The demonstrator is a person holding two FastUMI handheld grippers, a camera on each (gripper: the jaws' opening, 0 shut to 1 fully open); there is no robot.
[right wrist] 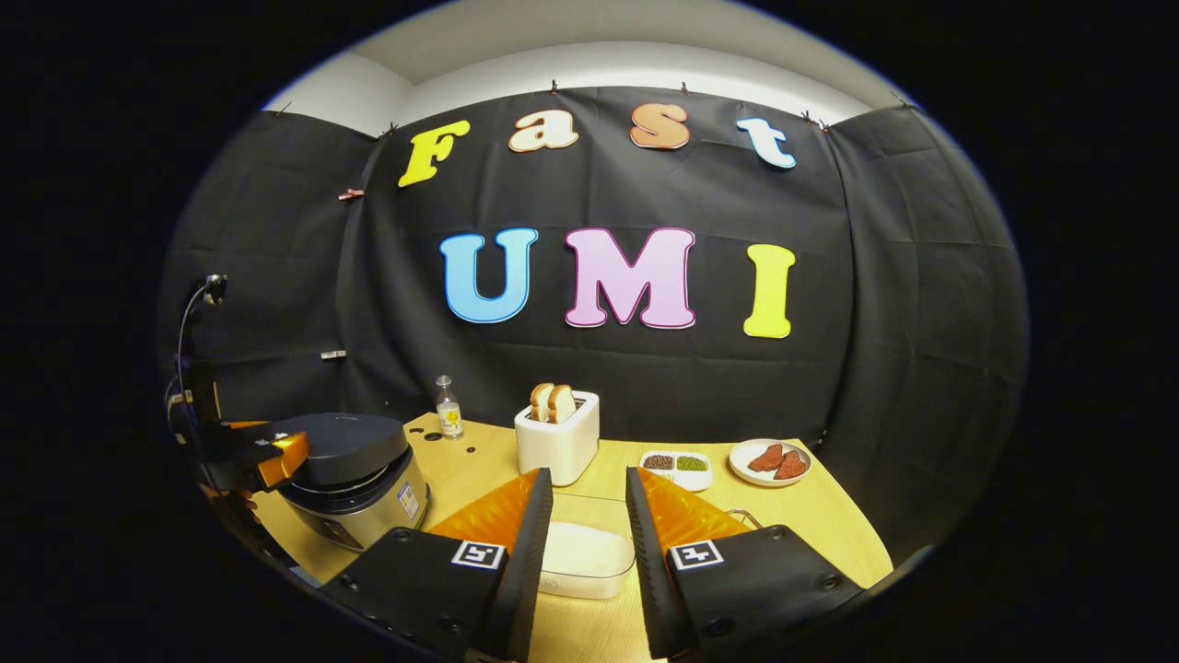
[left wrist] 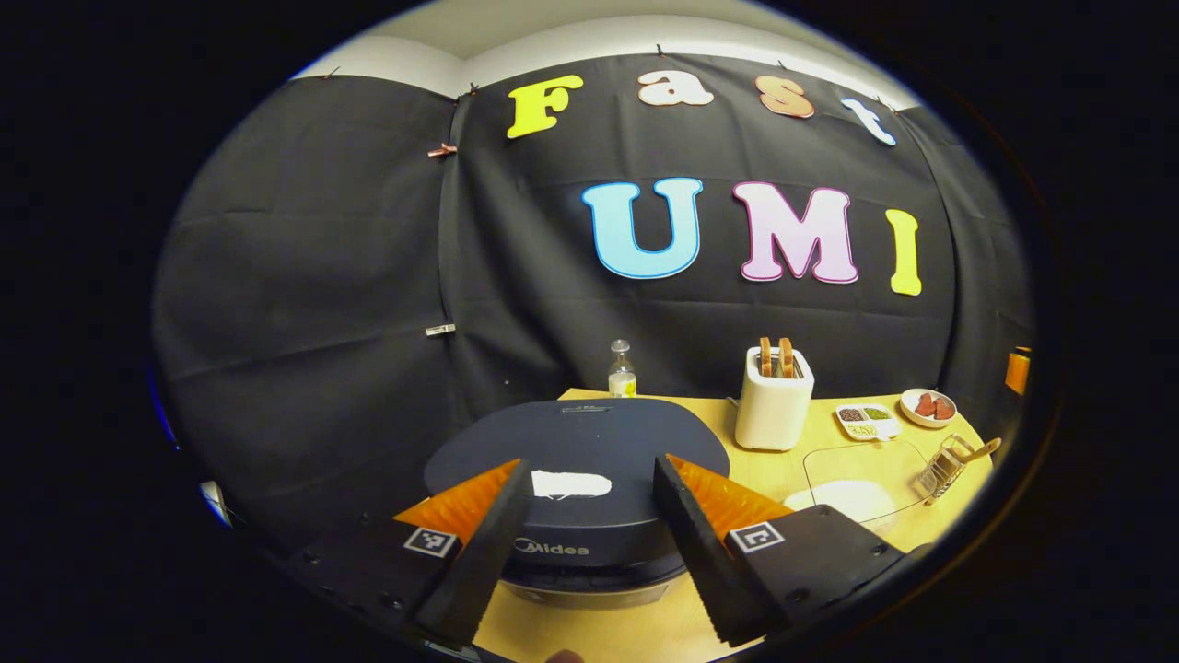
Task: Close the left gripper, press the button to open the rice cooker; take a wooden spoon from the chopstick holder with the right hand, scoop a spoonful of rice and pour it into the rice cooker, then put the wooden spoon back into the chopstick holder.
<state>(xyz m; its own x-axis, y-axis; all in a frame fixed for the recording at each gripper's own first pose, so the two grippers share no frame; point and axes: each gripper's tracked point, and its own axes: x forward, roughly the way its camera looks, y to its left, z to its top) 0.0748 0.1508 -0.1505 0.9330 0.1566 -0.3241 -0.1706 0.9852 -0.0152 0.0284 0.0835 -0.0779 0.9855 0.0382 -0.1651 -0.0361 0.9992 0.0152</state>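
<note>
The dark rice cooker stands with its lid down right in front of my left gripper, which is open, its fingers spread above the lid's front edge with nothing between them. In the right gripper view the cooker is at the left, with the left gripper beside its lid. A wire chopstick holder with a wooden spoon handle stands at the table's right. The clear rice container lies in front of it. My right gripper is open, hovering over that rice container.
Behind the cooker stand a small bottle and a white toaster with bread slices. A divided dish of grains and a plate with red pieces sit at the back right of the wooden table.
</note>
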